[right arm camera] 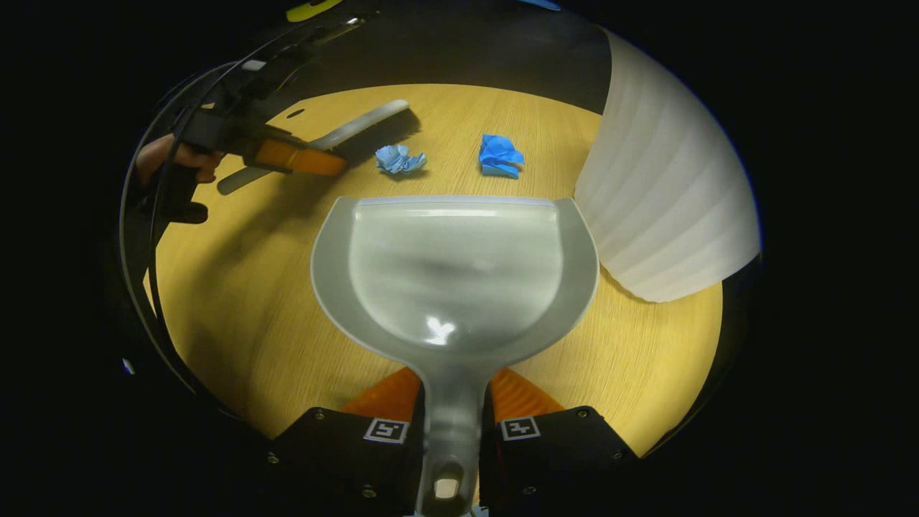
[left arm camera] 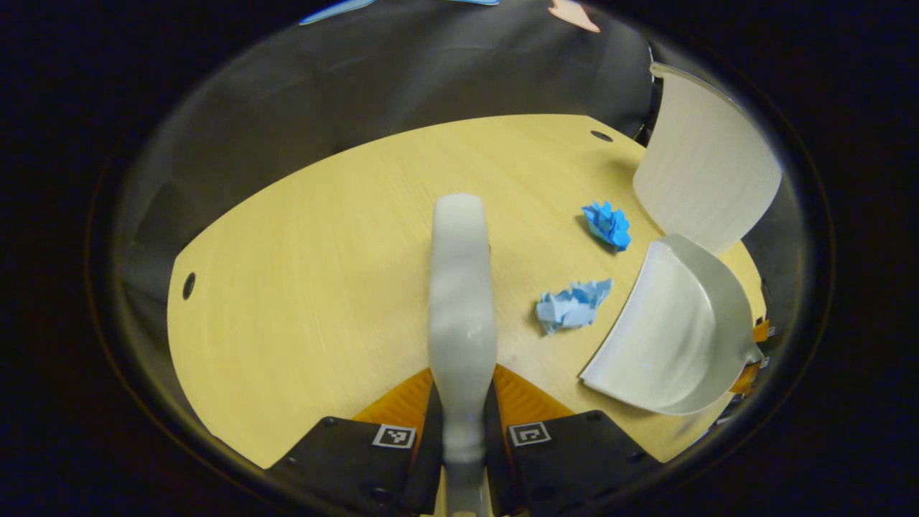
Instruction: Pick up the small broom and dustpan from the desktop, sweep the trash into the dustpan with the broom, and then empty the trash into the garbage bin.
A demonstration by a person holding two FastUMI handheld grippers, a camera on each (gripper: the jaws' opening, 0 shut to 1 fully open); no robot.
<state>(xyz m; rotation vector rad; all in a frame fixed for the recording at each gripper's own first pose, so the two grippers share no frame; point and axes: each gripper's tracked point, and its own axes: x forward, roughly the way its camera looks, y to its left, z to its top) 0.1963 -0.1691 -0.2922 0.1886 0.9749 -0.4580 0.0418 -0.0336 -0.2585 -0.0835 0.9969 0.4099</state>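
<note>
Pale wood desktop (right arm camera: pixel 237 287) spreads under both tools. Left gripper (left arm camera: pixel 462 409) has its fingers pinching the broom (left arm camera: pixel 462 301) by the handle, which runs straight ahead between them. Right gripper (right arm camera: pixel 452 413) clamps the dustpan (right arm camera: pixel 456 276) handle, the pan lying flat just ahead of its fingers. Beyond the pan's front edge lie a pale blue paper wad (right arm camera: pixel 400 159) and a brighter blue wad (right arm camera: pixel 500 156). Ahead and right of those fingers stands the white garbage bin (right arm camera: pixel 668 208).
</note>
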